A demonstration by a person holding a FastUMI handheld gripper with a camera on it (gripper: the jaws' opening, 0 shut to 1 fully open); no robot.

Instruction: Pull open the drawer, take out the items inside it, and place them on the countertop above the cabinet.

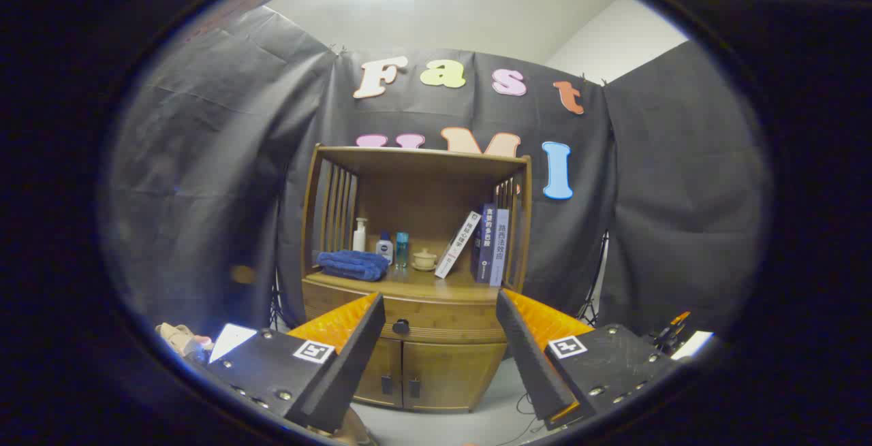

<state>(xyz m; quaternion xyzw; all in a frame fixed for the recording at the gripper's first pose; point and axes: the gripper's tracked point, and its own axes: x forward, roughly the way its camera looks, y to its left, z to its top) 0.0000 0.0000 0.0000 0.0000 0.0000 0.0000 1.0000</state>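
Hand-held gripper (439, 310) held wide apart, empty, facing the brown wooden cabinet (415, 364).

The closed wooden drawer (436, 327) with its dark round knob (400, 327) shows between the fingers, well beyond them, above two shut cabinet doors (419, 374). On the tabletop (422, 287) above the drawer lie a folded blue towel (352, 264), a white pump bottle (359, 235), two small bottles (393, 248), a pale lidded cup (424, 259) and a few books (485, 245), one leaning against the others.

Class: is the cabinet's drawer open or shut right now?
Shut: the drawer front sits flush with the cabinet, knob untouched, beyond the open tool.
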